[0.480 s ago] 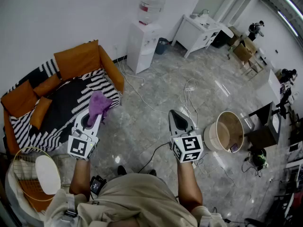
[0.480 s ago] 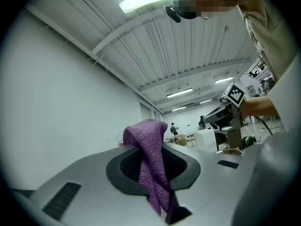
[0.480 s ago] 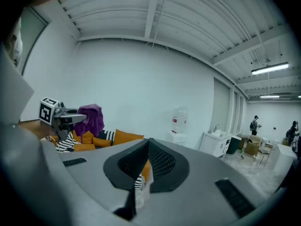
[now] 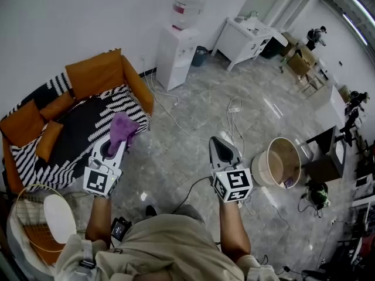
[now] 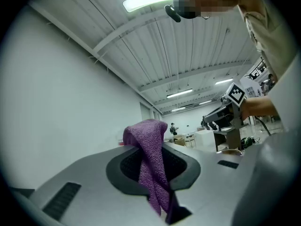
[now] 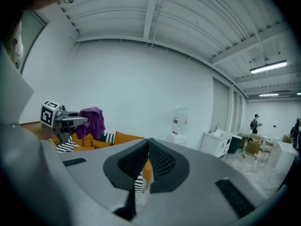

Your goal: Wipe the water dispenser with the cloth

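Far left, a round wire basket sits by the person's elbow, and above it an orange sofa with a black-and-white striped blanket runs along the wall. Now the left gripper: held out over the sofa's edge, its jaws clamped on a purple cloth. The left gripper view shows it plainly, with the fabric pinched between the two pads, bunched up above the tips and trailing down below them.

Moving across, the water dispenser stands well apart from both tools, a white cabinet against the far wall with a clear bottle on top and a dark bin just beside it. White cables snake over the grey marbled floor between it and the person.

On to the right gripper, held level with the left one over bare floor. Its own view shows the jaws drawn together at the tips, only a thin slit behind them, and nothing gripped.

Further right, a white table stands near the wall, and a round wooden tub sits on the floor just beside the right gripper.
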A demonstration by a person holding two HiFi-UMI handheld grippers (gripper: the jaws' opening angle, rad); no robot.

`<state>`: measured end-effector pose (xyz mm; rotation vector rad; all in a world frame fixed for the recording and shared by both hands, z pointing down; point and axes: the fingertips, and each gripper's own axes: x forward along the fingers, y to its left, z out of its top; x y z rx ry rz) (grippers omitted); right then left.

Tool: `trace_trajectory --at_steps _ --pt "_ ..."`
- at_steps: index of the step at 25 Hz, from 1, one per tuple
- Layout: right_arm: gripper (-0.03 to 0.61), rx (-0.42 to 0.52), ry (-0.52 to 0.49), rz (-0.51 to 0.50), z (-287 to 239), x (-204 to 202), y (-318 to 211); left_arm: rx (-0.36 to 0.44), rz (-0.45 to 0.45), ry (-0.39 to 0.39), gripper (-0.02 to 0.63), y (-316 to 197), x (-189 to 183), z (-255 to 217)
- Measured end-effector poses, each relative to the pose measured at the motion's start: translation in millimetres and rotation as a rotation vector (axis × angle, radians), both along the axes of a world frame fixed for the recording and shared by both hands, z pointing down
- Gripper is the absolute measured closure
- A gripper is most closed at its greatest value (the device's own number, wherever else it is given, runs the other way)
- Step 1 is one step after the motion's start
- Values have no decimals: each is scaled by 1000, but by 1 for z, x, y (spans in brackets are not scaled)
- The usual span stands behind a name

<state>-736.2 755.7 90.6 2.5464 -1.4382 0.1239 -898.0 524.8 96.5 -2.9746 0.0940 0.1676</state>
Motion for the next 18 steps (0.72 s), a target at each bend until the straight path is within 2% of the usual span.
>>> trace_trajectory --at_steps 3,9,13,18 --pt "552 11 -3 -16 0 7 -3 -4 2 -7 545 -4 7 12" --pt "552 9 -24 -26 15 42 -19 -19 -6 -69 545 -7 36 20" --pt "552 22 -43 -55 23 81 -36 13 -31 -47 545 -18 68 16" --pt "552 37 -49 -93 20 139 -52 19 -68 -76 545 -25 118 14"
